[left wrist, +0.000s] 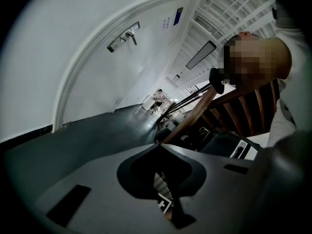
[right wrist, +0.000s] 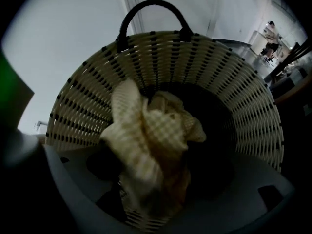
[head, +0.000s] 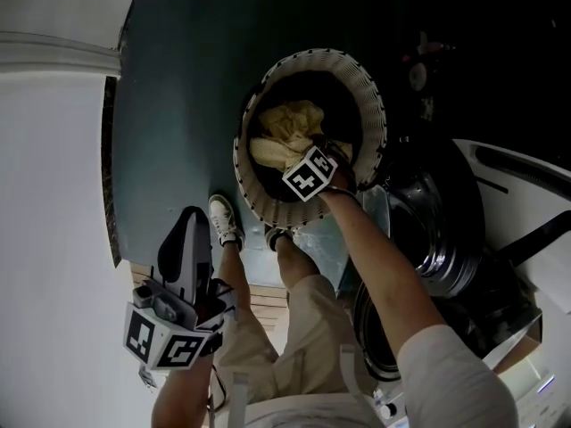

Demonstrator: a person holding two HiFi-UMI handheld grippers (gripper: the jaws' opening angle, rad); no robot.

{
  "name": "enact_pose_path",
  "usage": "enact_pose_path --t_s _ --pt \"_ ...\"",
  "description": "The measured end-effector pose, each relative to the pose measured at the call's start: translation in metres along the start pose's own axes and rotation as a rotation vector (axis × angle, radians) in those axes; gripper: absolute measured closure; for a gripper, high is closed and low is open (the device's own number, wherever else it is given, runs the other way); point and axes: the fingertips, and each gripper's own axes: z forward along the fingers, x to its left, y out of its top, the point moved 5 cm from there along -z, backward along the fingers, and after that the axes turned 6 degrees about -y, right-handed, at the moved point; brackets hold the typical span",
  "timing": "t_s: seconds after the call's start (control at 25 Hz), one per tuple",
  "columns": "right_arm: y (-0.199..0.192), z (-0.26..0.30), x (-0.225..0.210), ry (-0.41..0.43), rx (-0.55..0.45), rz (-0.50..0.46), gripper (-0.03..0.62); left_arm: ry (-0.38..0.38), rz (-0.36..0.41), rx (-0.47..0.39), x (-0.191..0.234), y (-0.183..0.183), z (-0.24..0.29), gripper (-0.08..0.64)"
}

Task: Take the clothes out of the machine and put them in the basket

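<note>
Only the right gripper view shows the basket's (right wrist: 234, 82) one black handle (right wrist: 153, 4) and the check pattern on the one yellow cloth (right wrist: 146, 130) inside. There the right gripper (right wrist: 161, 189) has its jaws standing wide, with the cloth bunched between them, apparently loose rather than pinched, though the blur leaves that unsure. The head view adds the open washing machine (head: 446, 230) just beside the basket and two shoes (head: 223, 217) on the dark floor. The left gripper (left wrist: 157, 144) is held low and apart from the basket, jaws closed tip to tip on nothing.
</note>
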Motion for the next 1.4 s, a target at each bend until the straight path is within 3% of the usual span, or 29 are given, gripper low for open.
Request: enact_pose_path --t_s 0.2,0.44,0.48,0.56,0.76,0.84,1.2,1.4 --pt "0.000 -0.007 0.000 -0.001 0.039 -0.038 0.186 -0.003 0.017 -0.021 -0.002 0.020 0.000 0.549" --pt "0.016 -0.043 -0.008 -0.005 -0.014 0.008 0.187 -0.030 0.010 -0.021 -0.012 0.032 0.003 0.549" --pt "0.019 -0.053 -0.009 -0.007 -0.031 0.017 0.205 -0.039 0.010 -0.019 -0.016 0.034 0.004 0.549" --pt "0.025 -0.077 -0.014 -0.030 -0.074 0.033 0.345 -0.058 0.016 -0.011 -0.024 0.041 0.006 0.549" --pt "0.038 -0.150 -0.033 -0.064 -0.212 0.173 0.526 -0.100 0.049 -0.003 -0.049 0.068 0.006 0.549" --pt "0.042 -0.181 -0.041 -0.074 -0.256 0.237 0.569 -0.119 0.065 -0.010 -0.062 0.083 0.004 0.549" --pt "0.071 -0.337 -0.074 -0.204 -0.446 0.236 0.580 -0.200 0.106 -0.066 -0.124 0.147 -0.010 0.549" --pt "0.083 -0.438 -0.069 -0.249 -0.586 0.245 0.580 -0.212 0.145 -0.096 -0.154 0.184 -0.029 0.549"
